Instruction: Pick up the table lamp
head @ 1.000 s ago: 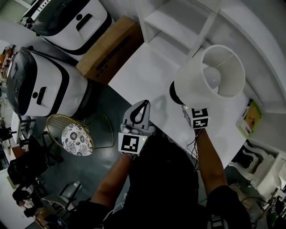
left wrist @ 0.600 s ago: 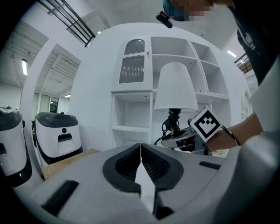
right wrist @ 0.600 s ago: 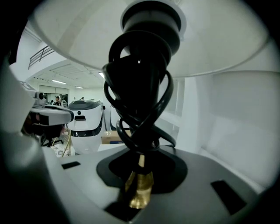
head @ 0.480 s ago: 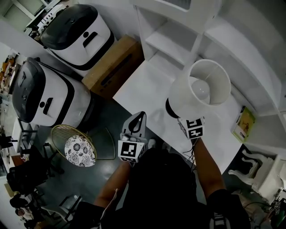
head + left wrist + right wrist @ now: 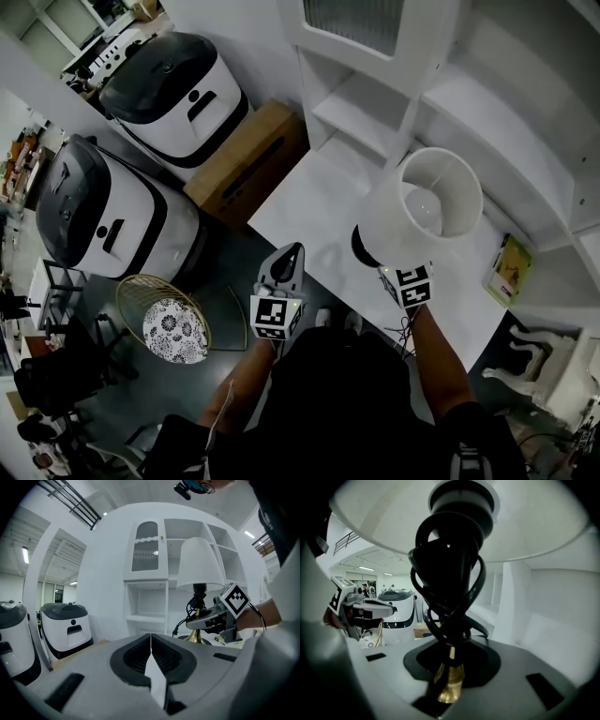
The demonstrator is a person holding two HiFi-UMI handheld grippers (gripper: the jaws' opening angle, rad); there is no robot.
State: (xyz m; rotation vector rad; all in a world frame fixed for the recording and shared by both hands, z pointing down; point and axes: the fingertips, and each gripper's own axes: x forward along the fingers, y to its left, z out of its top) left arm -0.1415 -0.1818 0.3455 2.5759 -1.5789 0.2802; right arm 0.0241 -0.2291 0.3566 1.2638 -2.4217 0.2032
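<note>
White fabric, smooth and drum-shaped: in the head view the table lamp showed its open-topped shade over the white table. It sat just ahead of the right gripper, and the left gripper hung apart, off the table's near edge.

In the left gripper view its ribbed dark pads were pressed together on nothing, with the lamp up to the right.

In the right gripper view the jaws were clamped on the lamp's slim brass stem. A glossy black cord was coiled just above, under the shade.
</note>
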